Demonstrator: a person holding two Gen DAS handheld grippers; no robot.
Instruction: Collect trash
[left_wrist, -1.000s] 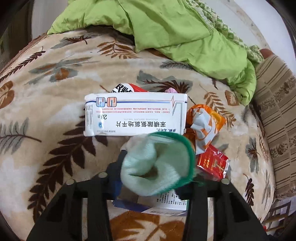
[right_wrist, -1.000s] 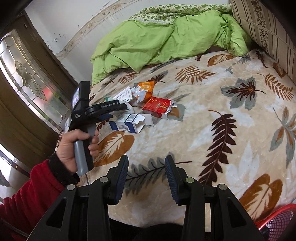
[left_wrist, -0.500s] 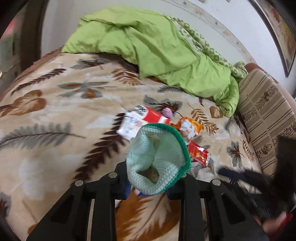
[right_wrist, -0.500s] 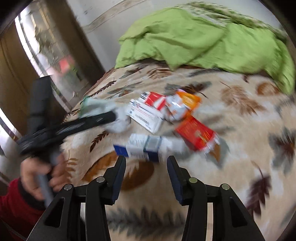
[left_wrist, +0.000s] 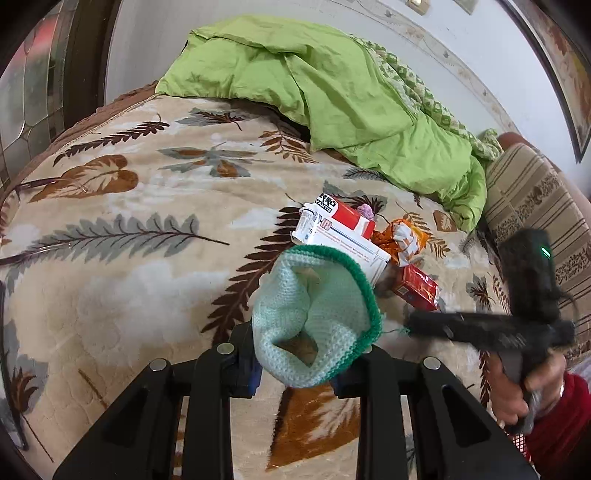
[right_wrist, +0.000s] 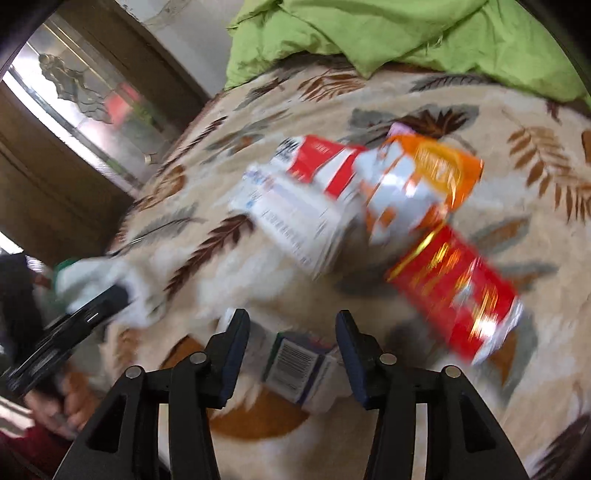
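Note:
My left gripper (left_wrist: 295, 354) is shut on a mint-green knitted sock (left_wrist: 314, 314) with a dark green rim, held above the leaf-patterned blanket (left_wrist: 129, 258). The trash pile lies beyond it: a white medicine box (left_wrist: 343, 247), a red-and-white box (left_wrist: 345, 214), an orange wrapper (left_wrist: 404, 240) and a red packet (left_wrist: 417, 291). My right gripper (right_wrist: 290, 325) hangs low over a blue-and-white barcode box (right_wrist: 299, 365). Its jaws are opening, with the box between them and the pads clear of it. The view is motion-blurred.
A green quilt (left_wrist: 332, 92) is heaped at the back of the bed, and a striped cushion (left_wrist: 535, 206) lies at the right. A glass-panelled door (right_wrist: 85, 103) stands to the left. A hand in a red sleeve (left_wrist: 554, 417) holds the right gripper, red mesh showing below it.
The left gripper lifted and drew back from the pile with the sock. The right gripper swung in low over the trash, its jaws widened, and the barcode box now sits between its fingers.

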